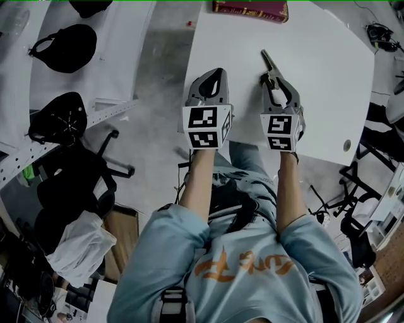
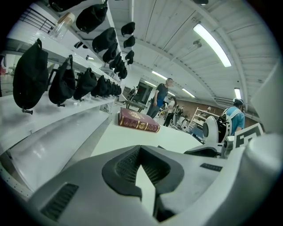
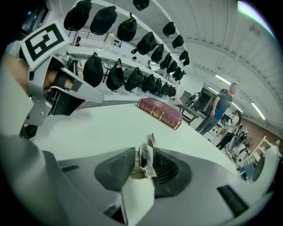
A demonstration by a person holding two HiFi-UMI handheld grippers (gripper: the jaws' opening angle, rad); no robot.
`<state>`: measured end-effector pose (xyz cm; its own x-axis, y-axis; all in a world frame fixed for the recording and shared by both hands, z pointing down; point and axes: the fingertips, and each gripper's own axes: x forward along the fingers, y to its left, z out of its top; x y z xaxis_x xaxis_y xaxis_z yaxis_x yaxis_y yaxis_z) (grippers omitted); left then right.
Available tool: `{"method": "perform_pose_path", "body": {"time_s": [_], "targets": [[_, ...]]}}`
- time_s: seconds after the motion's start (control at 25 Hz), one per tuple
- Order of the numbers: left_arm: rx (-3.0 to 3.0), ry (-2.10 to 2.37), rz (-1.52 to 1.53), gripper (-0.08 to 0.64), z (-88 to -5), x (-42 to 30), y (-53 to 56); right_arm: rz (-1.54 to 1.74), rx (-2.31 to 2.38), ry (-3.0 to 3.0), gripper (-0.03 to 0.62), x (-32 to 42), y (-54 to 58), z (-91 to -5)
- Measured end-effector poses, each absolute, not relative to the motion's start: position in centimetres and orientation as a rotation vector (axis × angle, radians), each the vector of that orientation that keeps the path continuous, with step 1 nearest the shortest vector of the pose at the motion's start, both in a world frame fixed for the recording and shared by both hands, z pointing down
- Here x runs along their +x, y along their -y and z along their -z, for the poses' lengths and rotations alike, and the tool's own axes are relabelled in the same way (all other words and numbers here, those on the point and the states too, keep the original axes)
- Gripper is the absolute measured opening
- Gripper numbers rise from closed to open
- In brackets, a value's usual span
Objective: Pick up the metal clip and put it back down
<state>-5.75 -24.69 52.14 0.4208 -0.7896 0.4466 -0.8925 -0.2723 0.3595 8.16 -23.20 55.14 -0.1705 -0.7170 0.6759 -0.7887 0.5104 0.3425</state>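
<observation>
The metal clip [image 1: 268, 65] is a slim grey spring clip lying ahead of my right gripper [image 1: 273, 81] on the white table [image 1: 322, 69]. In the right gripper view the clip [image 3: 146, 160] is pinched between the two dark pads, its tip pointing forward, so my right gripper [image 3: 142, 164] is shut on it. Whether the clip touches the table I cannot tell. My left gripper [image 1: 216, 77] is level with the right one, near the table's left edge. Its jaws [image 2: 140, 152] meet at the tips with nothing between them.
A dark red book [image 1: 250, 9] lies at the table's far edge, also visible as the book [image 2: 138, 121] and the book [image 3: 160, 113]. Black caps [image 1: 63, 47] rest on white shelves to the left. A black chair [image 1: 76, 170] stands below them. People stand far off.
</observation>
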Motion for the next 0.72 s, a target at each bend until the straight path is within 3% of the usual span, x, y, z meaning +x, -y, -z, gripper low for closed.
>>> {"method": "perform_pose_path", "body": {"time_s": [0.32, 0.72], "targets": [[2.100, 1.435, -0.238, 0.005, -52.4, -6.8, 24.7, -0.052, 1.252, 1.862, 0.117, 8.4, 24.0, -55.7], [2.136, 1.429, -0.215, 0.005, -50.9, -6.7, 25.5, 0.000, 1.313, 1.792, 0.051, 9.2, 24.7, -54.4]]}}
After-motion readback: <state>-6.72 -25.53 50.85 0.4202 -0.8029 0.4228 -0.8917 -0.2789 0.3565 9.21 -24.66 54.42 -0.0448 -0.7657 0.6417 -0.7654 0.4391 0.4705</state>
